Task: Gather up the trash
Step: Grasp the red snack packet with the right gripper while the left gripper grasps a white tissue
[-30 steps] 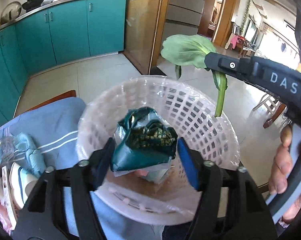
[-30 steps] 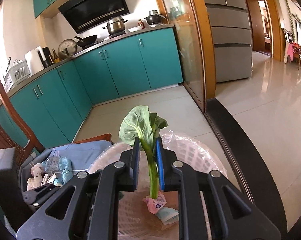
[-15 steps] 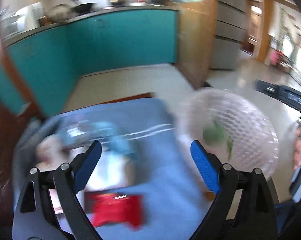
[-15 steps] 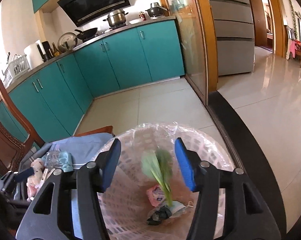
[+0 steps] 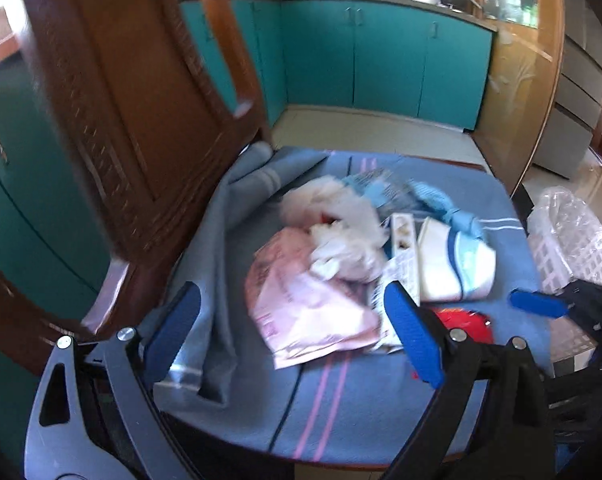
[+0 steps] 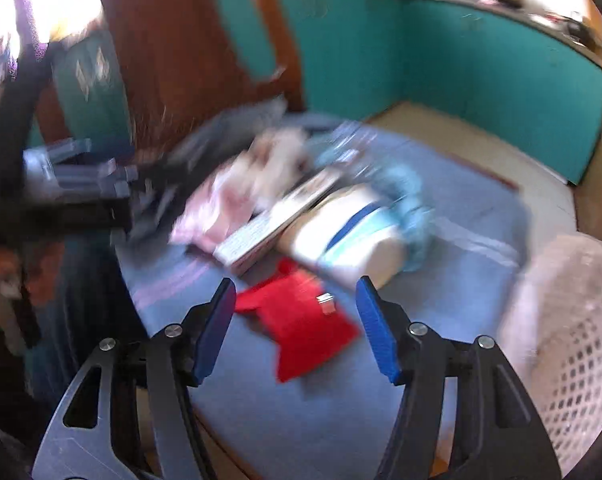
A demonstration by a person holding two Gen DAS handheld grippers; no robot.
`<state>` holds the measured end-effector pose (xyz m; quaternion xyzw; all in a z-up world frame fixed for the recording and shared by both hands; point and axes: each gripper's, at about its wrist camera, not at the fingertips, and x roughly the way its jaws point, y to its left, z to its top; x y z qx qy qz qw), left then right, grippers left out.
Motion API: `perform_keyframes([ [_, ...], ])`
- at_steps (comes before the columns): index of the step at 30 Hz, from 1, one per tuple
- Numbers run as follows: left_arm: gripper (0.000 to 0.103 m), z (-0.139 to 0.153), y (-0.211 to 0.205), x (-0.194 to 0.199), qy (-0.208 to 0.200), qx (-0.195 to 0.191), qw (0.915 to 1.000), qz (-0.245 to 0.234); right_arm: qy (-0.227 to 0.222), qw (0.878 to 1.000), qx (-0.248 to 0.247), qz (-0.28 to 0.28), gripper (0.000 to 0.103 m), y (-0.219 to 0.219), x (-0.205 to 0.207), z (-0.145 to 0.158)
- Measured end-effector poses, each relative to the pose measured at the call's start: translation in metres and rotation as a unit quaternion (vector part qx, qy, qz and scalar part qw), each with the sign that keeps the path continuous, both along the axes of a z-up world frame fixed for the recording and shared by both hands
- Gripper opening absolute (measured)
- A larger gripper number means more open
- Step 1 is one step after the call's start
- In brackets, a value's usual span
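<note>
- The left gripper [image 5: 297, 332] is seen with its jaws spread wide and nothing between the pads; they have just been opening further. It is held above a pink plastic bag [image 5: 301, 312] lying on the blue cloth [image 5: 341, 408].
- The right gripper [image 6: 297, 332] is also open and empty, its jaws having just been opening; a red wrapper [image 6: 301, 320] is framed between its blue pads, on the cloth below and not touched.
- Just beyond the wrapper, a white and blue package [image 6: 349, 240] and a flat printed box [image 6: 277, 220] are piled with crumpled white tissue [image 5: 341, 236] and a light blue bag [image 5: 441, 200].
- The white mesh basket [image 6: 573, 320] with a clear liner is seen at the right edge, beside the cloth.
- A carved wooden chair back [image 5: 141, 100] is seen behind the pile, with teal cabinets [image 5: 381, 64] farther back.
</note>
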<state>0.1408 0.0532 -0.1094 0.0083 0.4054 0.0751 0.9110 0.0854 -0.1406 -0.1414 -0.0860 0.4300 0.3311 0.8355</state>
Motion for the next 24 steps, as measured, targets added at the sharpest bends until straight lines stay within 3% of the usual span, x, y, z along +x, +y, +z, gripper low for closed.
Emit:
perform_keyframes([
  [5,0.093,-0.008,0.011,-0.003,0.011,-0.012,0.9999,0.006,0.040,0.999,-0.011,0.000,0.062,0.009,0.017,-0.024],
  [16,0.093,-0.032,0.011,0.009,0.047,-0.049,0.9974,0.025,0.089,0.993,0.042,0.061,0.053,0.007,0.002,-0.019],
  [20,0.093,-0.042,0.008,0.021,0.054,-0.068,0.9960,0.022,0.066,0.996,0.029,0.060,0.067,0.010,0.000,-0.015],
  [24,0.093,-0.058,0.008,0.041,0.076,-0.105,0.9913,0.025,0.061,0.996,0.003,0.062,0.071,0.018,-0.001,-0.020],
])
